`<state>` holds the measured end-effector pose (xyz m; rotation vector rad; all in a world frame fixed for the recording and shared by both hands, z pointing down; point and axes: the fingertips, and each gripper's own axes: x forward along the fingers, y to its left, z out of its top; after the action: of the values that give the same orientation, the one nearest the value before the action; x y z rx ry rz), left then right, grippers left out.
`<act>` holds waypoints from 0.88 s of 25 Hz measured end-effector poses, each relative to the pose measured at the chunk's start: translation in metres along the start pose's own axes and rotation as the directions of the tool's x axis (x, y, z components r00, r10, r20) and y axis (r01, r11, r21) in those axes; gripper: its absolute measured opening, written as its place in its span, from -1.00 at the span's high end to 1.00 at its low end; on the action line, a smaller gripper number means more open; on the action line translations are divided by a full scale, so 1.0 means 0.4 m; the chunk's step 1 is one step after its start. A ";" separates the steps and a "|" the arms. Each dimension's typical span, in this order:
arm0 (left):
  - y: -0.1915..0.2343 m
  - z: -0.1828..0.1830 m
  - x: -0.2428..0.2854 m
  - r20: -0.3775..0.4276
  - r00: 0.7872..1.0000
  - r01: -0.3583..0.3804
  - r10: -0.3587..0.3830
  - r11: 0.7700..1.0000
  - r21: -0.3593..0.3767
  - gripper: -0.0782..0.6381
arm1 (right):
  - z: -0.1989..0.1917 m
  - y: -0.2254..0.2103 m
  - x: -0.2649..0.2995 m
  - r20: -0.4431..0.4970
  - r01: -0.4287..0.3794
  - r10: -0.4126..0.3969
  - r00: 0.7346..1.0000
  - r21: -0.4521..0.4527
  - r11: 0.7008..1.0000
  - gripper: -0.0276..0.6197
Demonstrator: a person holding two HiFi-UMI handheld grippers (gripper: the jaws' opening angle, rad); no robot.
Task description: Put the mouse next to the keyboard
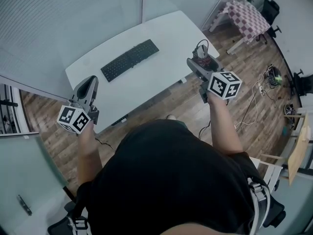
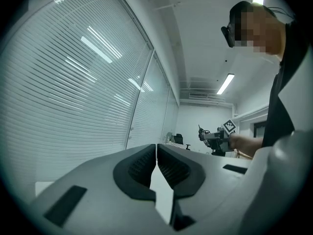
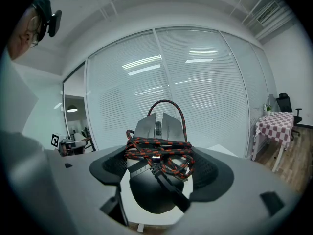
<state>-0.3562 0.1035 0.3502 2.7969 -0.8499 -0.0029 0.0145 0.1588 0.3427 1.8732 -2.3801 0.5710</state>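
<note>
The mouse [image 3: 155,190] sits pinched between the jaws of the right tool [image 1: 198,65], its buttons pointing away from the hand and its red-and-black braided cord [image 3: 159,153] bundled over its back. It hangs in the air, just off the tabletop's [image 1: 171,33] right-hand edge in the head view, with wooden floor [image 1: 171,102] below the hand.

The keyboard [image 1: 130,59] lies at about 9 o'clock from the mouse, set diagonally across the white tabletop.

This looks like the carry step: the mouse is lifted but not yet set down. The next move calls for a reach toward 10 o'clock, a descent onto the bare surface off the keyboard's 2 o'clock end, then a release without snagging the cord.

That patch is open, with nothing visible on it. The edge nearest the person runs diagonally, so a short reach could leave the mouse too close to it.

The left tool [image 2: 156,155] has its jaws pressed together on nothing, held at 7 o'clock from the keyboard, near the tabletop's left end, clear of the path.
</note>
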 end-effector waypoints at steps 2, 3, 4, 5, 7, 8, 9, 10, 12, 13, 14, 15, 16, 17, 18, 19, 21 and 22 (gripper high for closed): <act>0.004 0.003 0.004 -0.001 1.000 -0.002 0.002 1.000 0.002 0.71 | -0.001 -0.007 0.006 -0.001 0.000 0.000 1.000 0.006 1.000 -0.36; 0.006 0.002 0.007 -0.004 1.000 -0.002 0.002 1.000 0.002 0.71 | -0.001 -0.012 0.010 0.001 0.002 -0.002 1.000 0.009 1.000 -0.36; 0.008 0.001 0.011 -0.006 1.000 0.000 0.000 1.000 -0.001 0.71 | 0.000 -0.018 0.015 0.003 0.002 -0.003 1.000 0.012 1.000 -0.36; 0.011 0.001 0.019 -0.007 1.000 0.002 -0.002 1.000 -0.009 0.71 | 0.002 -0.027 0.022 0.005 0.002 -0.002 1.000 0.016 1.000 -0.36; 0.018 0.007 0.051 -0.007 1.000 0.005 -0.005 1.000 -0.028 0.71 | 0.014 -0.055 0.040 0.005 -0.001 0.000 1.000 0.023 1.000 -0.36; 0.020 0.011 0.070 -0.009 1.000 0.004 -0.004 0.999 -0.032 0.71 | 0.020 -0.073 0.048 0.003 -0.002 0.002 1.000 0.027 1.000 -0.36; 0.019 0.012 0.084 -0.011 1.000 0.001 -0.001 1.000 -0.031 0.71 | 0.021 -0.088 0.052 0.001 -0.003 0.003 1.000 0.031 1.000 -0.36; 0.016 0.009 0.089 -0.012 1.000 -0.003 0.003 1.000 -0.027 0.71 | 0.017 -0.099 0.053 0.001 -0.003 0.003 1.000 0.035 0.999 -0.36; 0.010 0.002 0.097 -0.012 1.000 -0.012 0.011 1.000 -0.020 0.71 | 0.008 -0.119 0.058 0.001 -0.006 0.006 1.000 0.040 0.999 -0.36; 0.011 0.002 0.111 -0.014 1.000 -0.017 0.017 1.000 -0.019 0.71 | 0.011 -0.134 0.068 0.001 -0.009 0.009 1.000 0.043 0.999 -0.36; 0.014 0.004 0.129 -0.016 1.000 -0.022 0.022 1.000 -0.020 0.71 | 0.018 -0.151 0.082 0.000 -0.014 0.014 1.000 0.045 0.999 -0.36; 0.017 0.006 0.146 -0.018 0.999 -0.029 0.028 0.999 -0.022 0.71 | 0.026 -0.167 0.097 -0.002 -0.019 0.019 1.000 0.045 0.999 -0.36; 0.018 0.006 0.160 -0.019 0.999 -0.035 0.035 0.999 -0.024 0.71 | 0.031 -0.181 0.109 -0.004 -0.026 0.026 1.000 0.045 0.999 -0.36; 0.019 0.005 0.170 -0.018 0.999 -0.042 0.042 0.999 -0.025 0.71 | 0.035 -0.194 0.119 -0.006 -0.033 0.033 0.999 0.043 0.999 -0.36; 0.018 0.004 0.181 -0.015 0.999 -0.050 0.049 0.998 -0.025 0.71 | 0.037 -0.207 0.129 -0.007 -0.039 0.039 0.999 0.041 0.998 -0.36; 0.017 0.004 0.191 -0.010 0.998 -0.057 0.056 0.998 -0.025 0.71 | 0.040 -0.220 0.138 -0.009 -0.044 0.044 0.999 0.039 0.998 -0.36; 0.015 0.002 0.212 -0.004 0.998 -0.069 0.069 0.997 -0.028 0.71 | 0.043 -0.241 0.158 -0.016 -0.056 0.057 0.998 0.034 0.998 -0.36; 0.014 0.001 0.224 -0.003 0.997 -0.076 0.076 0.997 -0.030 0.71 | 0.045 -0.251 0.169 -0.022 -0.063 0.064 0.998 0.032 0.997 -0.36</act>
<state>-0.2847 0.0494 0.3565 2.7342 -0.9475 -0.0008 0.0954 0.0711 0.3692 1.7982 -2.4384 0.6347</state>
